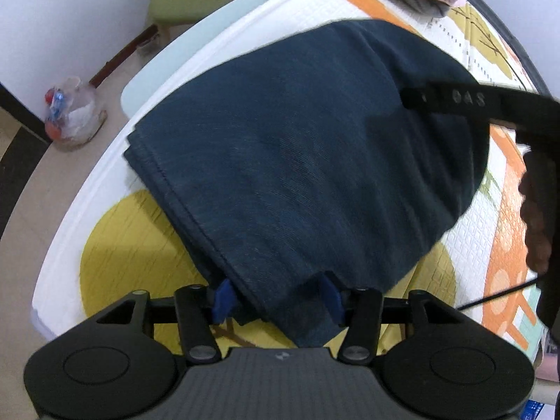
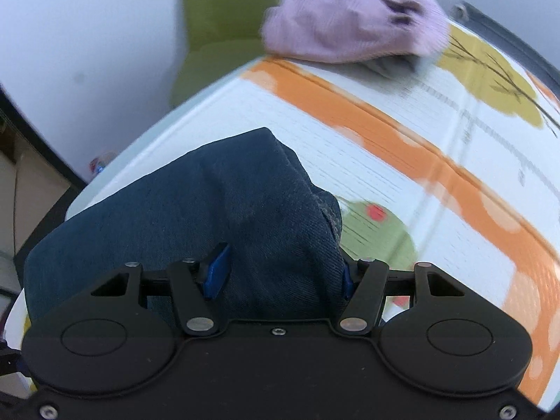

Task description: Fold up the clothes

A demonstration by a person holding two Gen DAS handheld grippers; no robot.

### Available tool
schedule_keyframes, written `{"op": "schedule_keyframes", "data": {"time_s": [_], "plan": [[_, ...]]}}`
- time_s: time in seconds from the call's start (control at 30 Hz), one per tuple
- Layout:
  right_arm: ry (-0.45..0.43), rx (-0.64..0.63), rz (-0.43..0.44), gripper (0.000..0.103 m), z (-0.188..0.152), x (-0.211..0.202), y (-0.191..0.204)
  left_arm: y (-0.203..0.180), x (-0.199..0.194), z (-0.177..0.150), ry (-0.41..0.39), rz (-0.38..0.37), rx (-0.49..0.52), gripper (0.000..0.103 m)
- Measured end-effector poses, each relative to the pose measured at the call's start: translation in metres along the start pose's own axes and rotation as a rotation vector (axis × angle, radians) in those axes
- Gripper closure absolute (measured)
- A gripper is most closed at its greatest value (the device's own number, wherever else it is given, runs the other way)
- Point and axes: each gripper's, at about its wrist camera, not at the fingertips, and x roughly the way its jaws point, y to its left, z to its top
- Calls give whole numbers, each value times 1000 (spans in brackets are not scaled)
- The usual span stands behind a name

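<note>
A dark blue garment (image 1: 297, 161) lies folded in several layers on the patterned mat (image 1: 133, 245). Its near corner runs between the blue pads (image 1: 222, 301) of my left gripper (image 1: 276, 297), whose jaws stand wide apart and open. In the right wrist view the same garment (image 2: 210, 210) bunches up between the fingers of my right gripper (image 2: 281, 273), also spread wide and open. One black finger of the right gripper (image 1: 455, 99) reaches over the garment's far right side, with a hand (image 1: 535, 231) behind it.
A pink ribbed garment (image 2: 350, 17) sits on a grey one at the mat's far edge. A green chair (image 2: 224, 17) stands beyond the table. A plastic bag (image 1: 73, 112) rests on the floor at the left, past the table's white edge (image 1: 70, 231).
</note>
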Motion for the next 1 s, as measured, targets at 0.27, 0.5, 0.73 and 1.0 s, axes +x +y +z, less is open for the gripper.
{"op": "schedule_keyframes", "data": {"time_s": [0.27, 0.5, 0.73, 1.0], "plan": [[0, -174, 50, 45, 12, 5, 34, -4, 2, -12, 15, 8, -12, 39], [2, -187, 39, 45, 14, 8, 43, -2, -1, -8, 19, -15, -56, 40], [-4, -123, 57, 44, 20, -12, 28, -6, -12, -9, 1, 22, -41, 36], [-26, -189, 40, 36, 9, -65, 40, -14, -37, -17, -46, 79, 44, 22]]}}
